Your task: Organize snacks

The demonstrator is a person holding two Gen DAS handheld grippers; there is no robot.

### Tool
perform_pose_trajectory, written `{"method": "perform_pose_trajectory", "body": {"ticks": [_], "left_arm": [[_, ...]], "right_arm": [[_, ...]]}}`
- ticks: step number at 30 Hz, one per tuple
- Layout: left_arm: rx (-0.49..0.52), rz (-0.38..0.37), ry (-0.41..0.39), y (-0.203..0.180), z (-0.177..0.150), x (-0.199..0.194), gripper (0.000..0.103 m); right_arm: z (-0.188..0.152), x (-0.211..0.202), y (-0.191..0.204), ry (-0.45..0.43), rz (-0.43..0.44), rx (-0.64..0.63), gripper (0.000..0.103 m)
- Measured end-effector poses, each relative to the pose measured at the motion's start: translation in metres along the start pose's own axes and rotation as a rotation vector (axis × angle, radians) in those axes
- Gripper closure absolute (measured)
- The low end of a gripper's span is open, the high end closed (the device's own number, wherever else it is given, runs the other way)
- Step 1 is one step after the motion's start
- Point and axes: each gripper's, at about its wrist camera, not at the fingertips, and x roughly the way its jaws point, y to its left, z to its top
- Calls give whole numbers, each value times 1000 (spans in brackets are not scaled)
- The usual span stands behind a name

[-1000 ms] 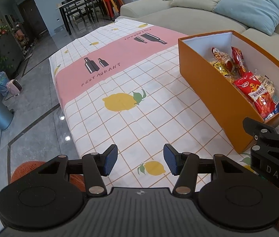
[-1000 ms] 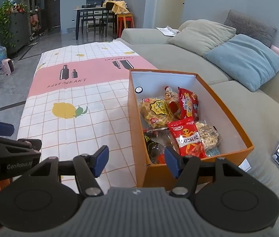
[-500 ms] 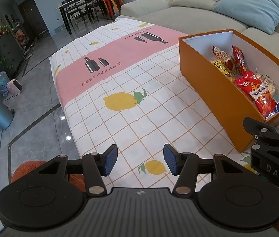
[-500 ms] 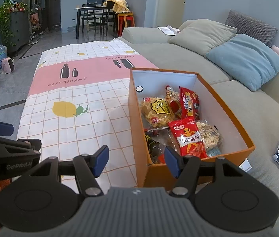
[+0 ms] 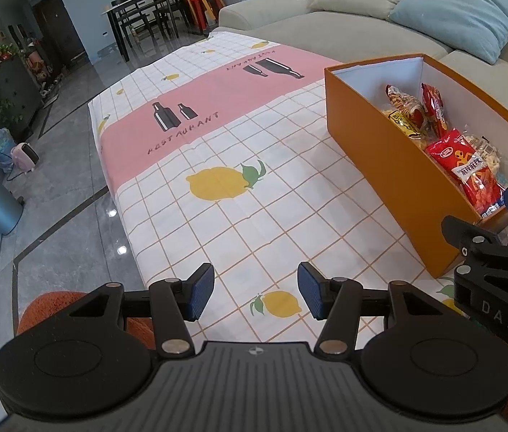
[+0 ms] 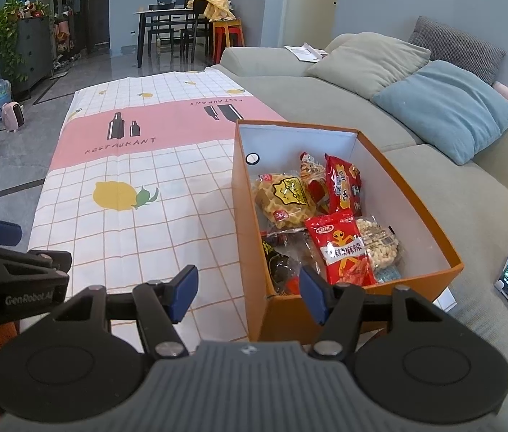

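Your left gripper [image 5: 255, 295] has its fingers spread with nothing between them, and past their tips lies only the lemon-print cloth on the table [image 5: 217, 216]. Your right gripper [image 6: 246, 293] is likewise released and empty; its right finger [image 6: 313, 298] sits in front of the near wall of the orange box [image 6: 250, 252], which stands on the cloth, ahead and to the right of those fingers. The snacks are all inside that box: a red packet with an orange figure [image 6: 342, 252] nearest the fingers, a clear bag of pale puffs [image 6: 380, 243] touching its right side, a waffle pack [image 6: 284, 198] beyond it to the left, more red packets [image 6: 342, 185] further back, and a dark packet [image 6: 279, 266] low against the near wall. No snack shows on the cloth, so you look to be either at the start of sorting or finished putting away; I cannot tell which. If you are starting, take the right fingers forward over the near wall and down onto the red packet with the figure, closing across its width without catching the puff bag.
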Motion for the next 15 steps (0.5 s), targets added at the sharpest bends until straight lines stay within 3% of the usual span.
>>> {"method": "perform_pose_trajectory", "body": {"ticks": [15], "left_arm": [[-1, -1, -8, -1, 1, -2, 40]], "right_arm": [[-1, 1, -1, 6, 0, -5, 42]]}}
